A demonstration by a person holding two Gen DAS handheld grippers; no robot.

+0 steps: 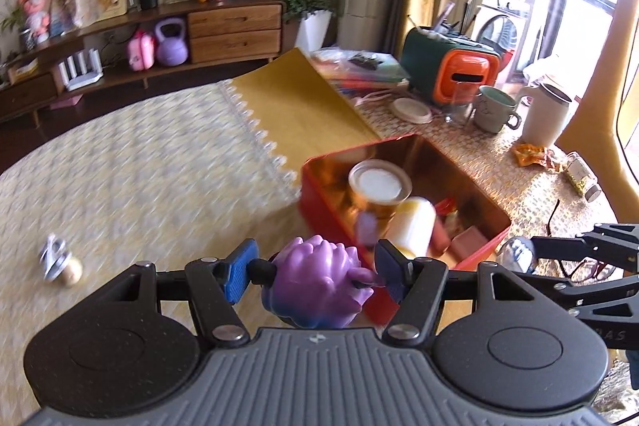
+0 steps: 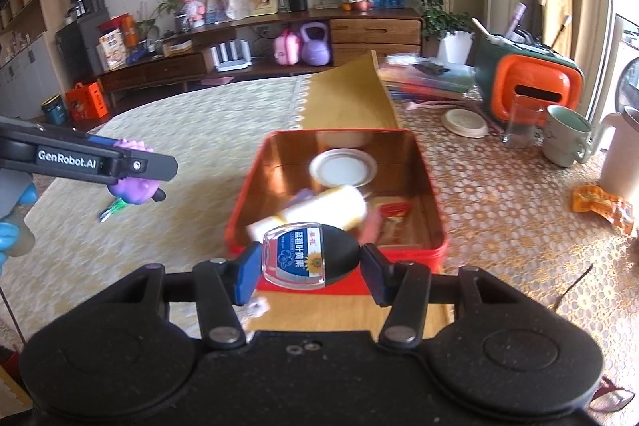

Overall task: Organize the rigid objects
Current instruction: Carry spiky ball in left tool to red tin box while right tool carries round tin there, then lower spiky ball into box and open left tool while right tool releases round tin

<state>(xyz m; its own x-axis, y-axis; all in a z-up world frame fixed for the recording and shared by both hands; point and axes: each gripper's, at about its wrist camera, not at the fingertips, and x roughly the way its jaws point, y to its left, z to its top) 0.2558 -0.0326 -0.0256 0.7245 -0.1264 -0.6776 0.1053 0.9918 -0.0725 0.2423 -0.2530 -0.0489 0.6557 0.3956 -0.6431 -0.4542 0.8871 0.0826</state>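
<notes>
My left gripper [image 1: 313, 268] is shut on a purple toy figure [image 1: 315, 286] with a blue underside, held above the table just left of the red tin. In the right wrist view that left gripper [image 2: 155, 172] shows at the left edge with the purple toy [image 2: 133, 186] in it. My right gripper [image 2: 309, 266] is shut on a clear flat bottle with a blue label and black cap [image 2: 311, 254], held over the near rim of the red tin box [image 2: 239, 222]. The tin [image 1: 399, 142] holds a white-lidded jar [image 1: 379, 184], a pale cylinder [image 1: 413, 226] and small red items.
A small bottle with a silvery wrap [image 1: 60, 262] lies on the patterned cloth at left. Behind the tin stand a mug [image 1: 495, 108], a white pitcher [image 1: 545, 114], a glass, a round lid [image 1: 411, 108] and an orange-green box [image 1: 451, 66]. A snack wrapper [image 2: 603, 208] lies right.
</notes>
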